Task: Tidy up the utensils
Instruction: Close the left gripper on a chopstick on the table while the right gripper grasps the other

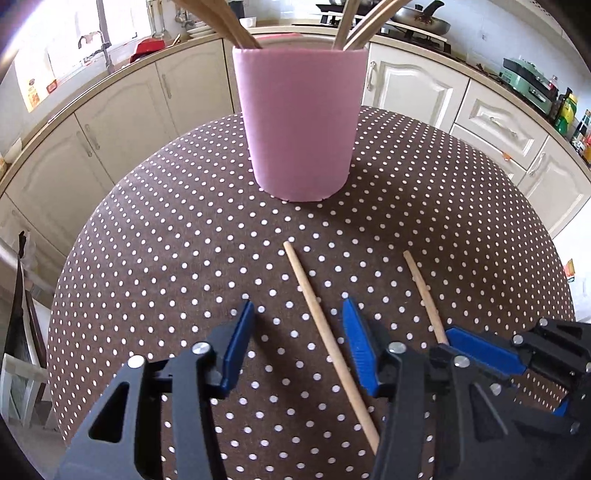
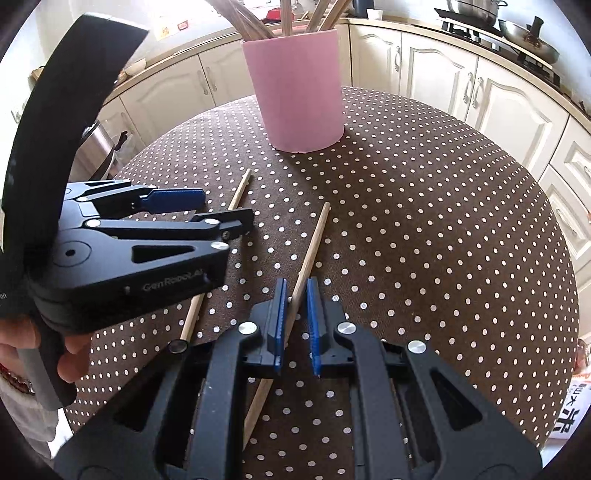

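A round bench (image 1: 155,236) under a brown cloth with white dots carries a pink cup (image 1: 299,125) near its far side. Wooden sticks (image 1: 236,26) stand in the cup, but their upper ends are cut off by the top edge in both views, so their count is hard to make out.

Two loose chopsticks lie on the cloth on the near side of the cup, well apart from it. The left chopstick (image 1: 328,339) lies between the jaws of the left gripper (image 1: 297,332), which stand apart, one on each side of it, with clear cloth showing between each blue pad and the wood. Its near end is hidden behind the gripper's black body.

The right chopstick (image 2: 312,243) runs between the jaws of the right gripper (image 2: 296,295), which are drawn close together and clamped on it. Past the pads the stick passes under the gripper body and shows again below. In the left wrist view its near part is hidden behind that gripper.

A hand (image 2: 22,343) grips the left gripper's handle at the frame edge, only partly in view.
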`<action>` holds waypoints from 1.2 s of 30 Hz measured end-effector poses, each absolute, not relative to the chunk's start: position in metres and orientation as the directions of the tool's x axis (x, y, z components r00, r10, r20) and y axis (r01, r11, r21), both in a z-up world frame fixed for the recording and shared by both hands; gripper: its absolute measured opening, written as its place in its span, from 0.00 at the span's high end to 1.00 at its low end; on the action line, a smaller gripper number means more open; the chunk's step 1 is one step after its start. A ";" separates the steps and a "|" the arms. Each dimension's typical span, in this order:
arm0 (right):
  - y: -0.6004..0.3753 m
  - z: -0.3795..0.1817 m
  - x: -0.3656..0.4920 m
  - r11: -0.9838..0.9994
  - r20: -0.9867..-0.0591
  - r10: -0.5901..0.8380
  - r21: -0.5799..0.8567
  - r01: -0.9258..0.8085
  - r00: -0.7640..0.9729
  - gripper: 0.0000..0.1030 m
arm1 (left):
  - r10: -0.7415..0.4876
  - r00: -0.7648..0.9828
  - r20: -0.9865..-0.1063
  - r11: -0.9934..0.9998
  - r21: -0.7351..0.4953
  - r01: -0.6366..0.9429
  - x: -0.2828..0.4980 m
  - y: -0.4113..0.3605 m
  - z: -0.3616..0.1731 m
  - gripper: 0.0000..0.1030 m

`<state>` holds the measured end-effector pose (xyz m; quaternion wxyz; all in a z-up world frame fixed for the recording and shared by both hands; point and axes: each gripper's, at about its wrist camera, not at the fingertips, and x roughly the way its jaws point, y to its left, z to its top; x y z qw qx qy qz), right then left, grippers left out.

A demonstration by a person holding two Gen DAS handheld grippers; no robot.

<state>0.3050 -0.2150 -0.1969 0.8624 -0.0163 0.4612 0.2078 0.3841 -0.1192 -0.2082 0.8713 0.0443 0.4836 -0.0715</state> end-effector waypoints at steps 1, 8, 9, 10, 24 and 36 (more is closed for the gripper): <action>-0.215 -0.197 0.306 0.914 -0.804 0.342 0.165 -0.370 0.487 0.89 | -0.085 0.522 -0.849 0.985 0.008 0.173 0.385 -0.117 -0.208 0.56; -0.207 -0.193 0.315 0.928 -0.826 0.304 0.144 -0.343 0.474 0.89 | -0.087 0.518 -0.851 0.984 0.007 0.177 0.385 -0.098 -0.208 0.81; -0.206 -0.192 0.318 0.933 -0.832 0.290 0.135 -0.335 0.473 0.88 | -0.090 0.517 -0.851 0.984 0.003 0.176 0.385 -0.095 -0.207 0.83; -0.204 -0.191 0.321 0.936 -0.836 0.281 0.128 -0.329 0.472 0.88 | -0.096 0.515 -0.852 0.984 -0.005 0.175 0.386 -0.092 -0.207 0.84; -0.172 -0.189 0.359 0.944 -0.884 0.198 0.056 -0.326 0.424 0.89 | -0.111 0.517 -0.849 0.981 -0.012 0.192 0.374 -0.084 -0.206 0.94; -0.164 -0.191 0.338 0.934 -0.864 0.232 0.070 -0.350 0.446 0.94 | -0.143 0.528 -0.837 0.976 -0.032 0.214 0.356 -0.078 -0.193 0.94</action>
